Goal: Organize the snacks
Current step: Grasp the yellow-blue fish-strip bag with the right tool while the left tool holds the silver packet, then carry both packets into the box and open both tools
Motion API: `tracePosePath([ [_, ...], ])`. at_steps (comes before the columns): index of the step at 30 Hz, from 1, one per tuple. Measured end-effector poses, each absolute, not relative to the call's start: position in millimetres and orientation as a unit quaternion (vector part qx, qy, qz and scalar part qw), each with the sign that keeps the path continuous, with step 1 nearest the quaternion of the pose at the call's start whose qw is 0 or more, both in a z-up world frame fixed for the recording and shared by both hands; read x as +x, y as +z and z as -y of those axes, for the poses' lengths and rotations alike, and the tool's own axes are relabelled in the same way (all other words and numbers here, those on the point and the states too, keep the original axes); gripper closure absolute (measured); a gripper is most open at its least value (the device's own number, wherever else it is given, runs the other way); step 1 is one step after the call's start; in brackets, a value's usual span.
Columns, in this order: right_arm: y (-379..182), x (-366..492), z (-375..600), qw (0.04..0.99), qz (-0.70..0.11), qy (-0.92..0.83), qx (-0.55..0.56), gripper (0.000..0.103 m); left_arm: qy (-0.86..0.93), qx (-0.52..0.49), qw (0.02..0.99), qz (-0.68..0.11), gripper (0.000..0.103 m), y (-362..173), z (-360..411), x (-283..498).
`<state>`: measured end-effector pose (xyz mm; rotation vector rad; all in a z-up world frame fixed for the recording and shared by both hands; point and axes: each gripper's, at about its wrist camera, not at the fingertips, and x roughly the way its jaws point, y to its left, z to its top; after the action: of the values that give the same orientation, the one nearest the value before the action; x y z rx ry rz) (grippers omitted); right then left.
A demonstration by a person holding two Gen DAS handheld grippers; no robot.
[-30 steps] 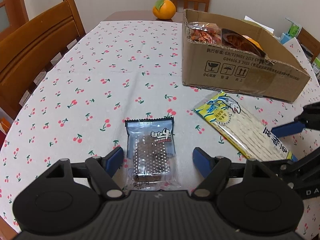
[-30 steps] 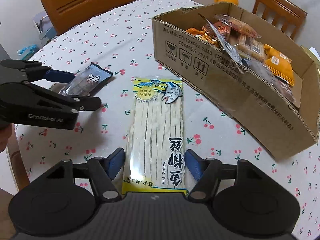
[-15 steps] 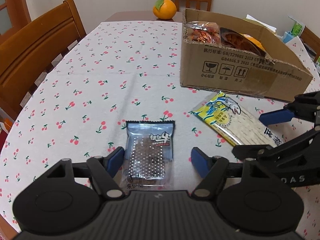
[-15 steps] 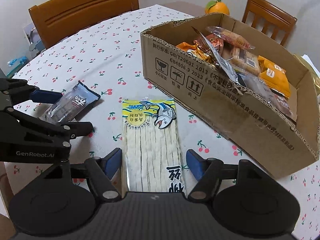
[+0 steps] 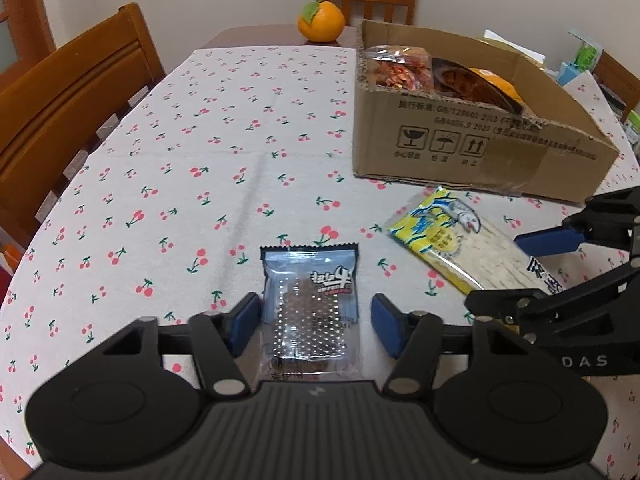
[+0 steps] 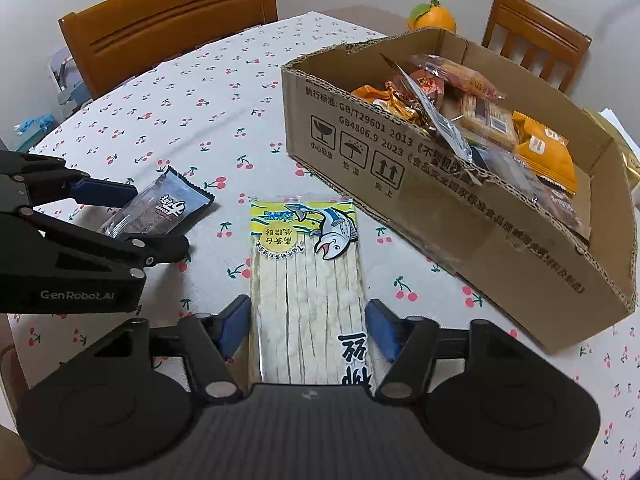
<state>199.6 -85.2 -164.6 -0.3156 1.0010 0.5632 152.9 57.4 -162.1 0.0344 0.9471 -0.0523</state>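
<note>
Beside box (image 5: 480, 160) | left tongs (image 5: 314, 326) closing round packet (image 5: 310, 288), right tongs (image 6: 308, 325) round fish snack (image 6: 304, 264) | unclenched

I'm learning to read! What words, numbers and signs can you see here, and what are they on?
"GB/T29601 2013", "GB4806.9 2023", plus glass, umbrella and arrows signs: cardboard box.
"GenRobot.AI": left gripper.
"DAS": right gripper.
Fish drawing, Chinese characters: fish snack pack.
Chinese characters: dark snack packet.
Smaller print everywhere: too blurred.

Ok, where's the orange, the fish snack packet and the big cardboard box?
orange (image 5: 321, 21), left wrist view, middle of the fruit.
fish snack packet (image 6: 305, 258), right wrist view, clear middle over the white strips.
cardboard box (image 6: 460, 216), right wrist view, near outer wall.
</note>
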Motion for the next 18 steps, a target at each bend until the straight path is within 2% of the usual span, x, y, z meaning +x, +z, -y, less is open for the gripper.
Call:
tracePosePath([
  [1, -164, 199, 85, 0.827, -0.473, 0.265, -0.148, 0.040, -0.034, 0.021, 0.890, -0.455, 0.056, -161, -56, 152],
  [2, -163, 198, 85, 0.827, -0.474, 0.263, -0.148, 0.042, -0.041, 0.025, 0.889, -0.455, 0.057, -161, -55, 151],
  [18, -115, 178, 105, 0.823, -0.466, 0.289, -0.146, 0.043, -0.112, 0.047, 0.873, -0.472, 0.059, -123, -66, 144],
])
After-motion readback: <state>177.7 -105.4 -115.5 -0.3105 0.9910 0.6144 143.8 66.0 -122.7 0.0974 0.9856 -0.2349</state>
